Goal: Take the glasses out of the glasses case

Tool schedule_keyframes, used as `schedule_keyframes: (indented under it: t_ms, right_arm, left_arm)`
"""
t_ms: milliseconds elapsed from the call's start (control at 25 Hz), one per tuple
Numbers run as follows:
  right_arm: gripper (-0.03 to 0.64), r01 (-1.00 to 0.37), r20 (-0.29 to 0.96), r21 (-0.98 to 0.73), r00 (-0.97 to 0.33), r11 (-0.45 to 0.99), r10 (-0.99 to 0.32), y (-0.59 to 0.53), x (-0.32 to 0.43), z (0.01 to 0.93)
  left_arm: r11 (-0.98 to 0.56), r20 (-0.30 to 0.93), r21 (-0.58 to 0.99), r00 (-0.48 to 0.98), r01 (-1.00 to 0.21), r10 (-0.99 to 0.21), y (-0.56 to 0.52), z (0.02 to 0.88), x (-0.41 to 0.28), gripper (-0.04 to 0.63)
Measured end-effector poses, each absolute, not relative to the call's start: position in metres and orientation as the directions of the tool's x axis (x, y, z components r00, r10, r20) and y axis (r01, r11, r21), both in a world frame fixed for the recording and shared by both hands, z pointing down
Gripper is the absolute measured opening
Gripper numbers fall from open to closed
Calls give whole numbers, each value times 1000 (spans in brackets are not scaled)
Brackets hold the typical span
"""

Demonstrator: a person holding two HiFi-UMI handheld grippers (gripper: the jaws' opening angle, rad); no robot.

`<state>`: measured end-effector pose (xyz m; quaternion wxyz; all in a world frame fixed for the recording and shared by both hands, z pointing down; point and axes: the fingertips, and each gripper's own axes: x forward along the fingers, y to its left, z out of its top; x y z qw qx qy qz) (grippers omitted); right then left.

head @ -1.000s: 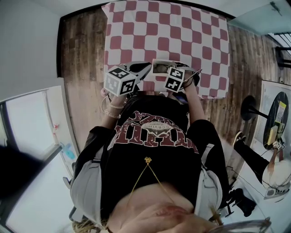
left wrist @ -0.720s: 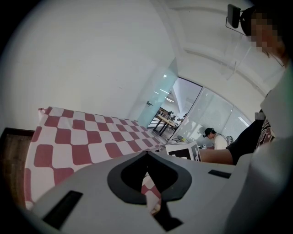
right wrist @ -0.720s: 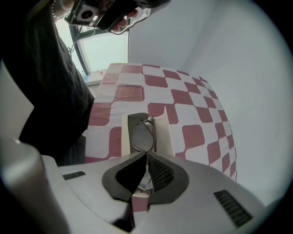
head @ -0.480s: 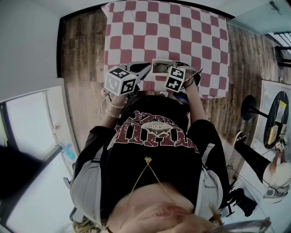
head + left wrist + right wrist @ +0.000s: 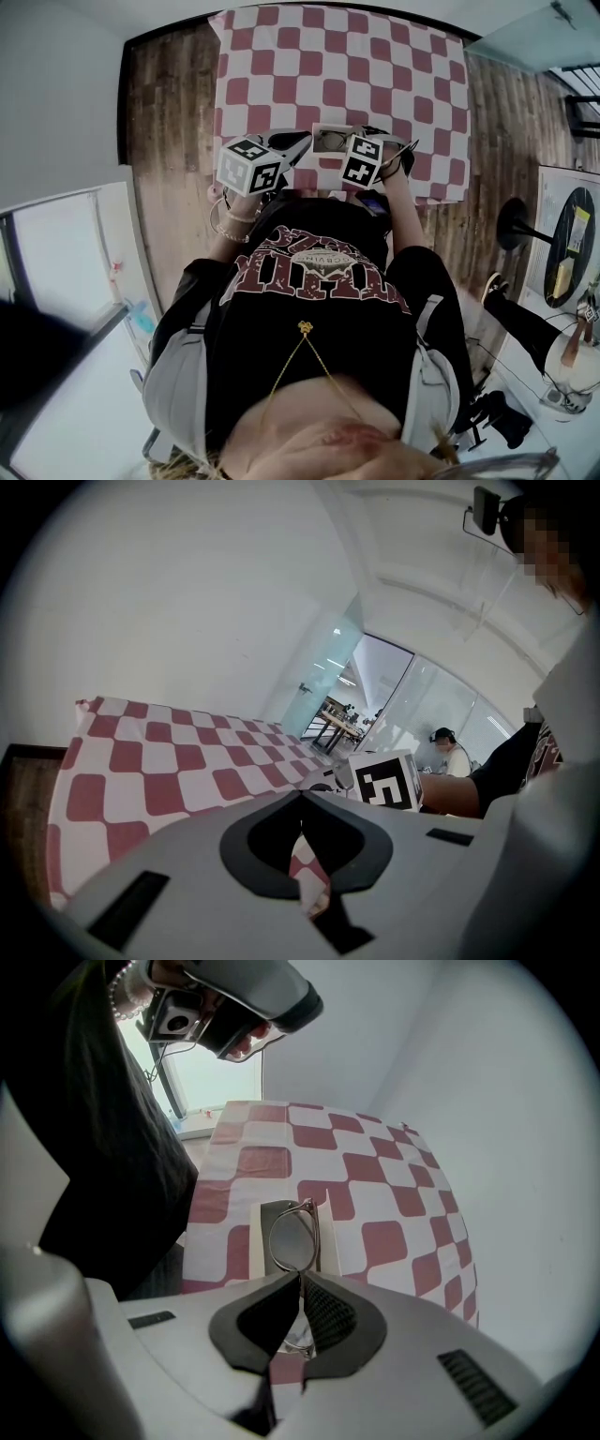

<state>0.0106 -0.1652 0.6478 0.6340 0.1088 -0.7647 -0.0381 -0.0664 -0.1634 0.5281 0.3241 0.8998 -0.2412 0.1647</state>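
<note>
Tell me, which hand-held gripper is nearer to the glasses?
Right. The right hand-held gripper grips the glasses; the left hand-held gripper is shut, empty, off to their left.

Soft, even daylight with no hard shadows. Each view is a fisheye, bowing lines and fading to black at the corners. The checkered tablecloth (image 5: 342, 84) is evenly lit. On it the glasses (image 5: 293, 1238) are sharp. Beyond its far end, windows (image 5: 441, 714) glare white.

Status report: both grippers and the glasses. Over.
Left gripper shut, empty. Right gripper jaws clamped on glasses, at the open glasses case. Nothing in the way.
</note>
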Motion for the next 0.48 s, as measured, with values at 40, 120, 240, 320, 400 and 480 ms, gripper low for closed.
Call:
schedule_keyframes:
  t_ms: [40, 120, 240, 320, 400, 480]
  right_arm:
    - [32, -114, 961, 199, -174, 973, -217, -166, 10, 646]
    - [31, -107, 958, 206, -180, 973, -222, -169, 9, 643]
    - [31, -96, 955, 215, -188, 972, -230, -170, 10, 636]
    - [31, -95, 954, 214, -192, 972, -228, -169, 10, 633]
    - [31, -95, 954, 210, -196, 973, -225, -168, 11, 630]
    - [31, -96, 955, 207, -197, 974, -222, -167, 12, 627]
  left_arm:
    - [-675, 453, 502, 829, -541, -328, -164, 528, -67, 8]
    - [-677, 452, 500, 829, -540, -328, -166, 527, -66, 8]
    - [-677, 452, 503, 831, -538, -324, -166, 529, -64, 8]
    - [-675, 457, 505, 830, -537, -319, -164, 532, -63, 8]
    - [-673, 461, 507, 830, -538, -315, -164, 534, -62, 8]
    - [-672, 464, 510, 830, -537, -311, -164, 536, -60, 8]
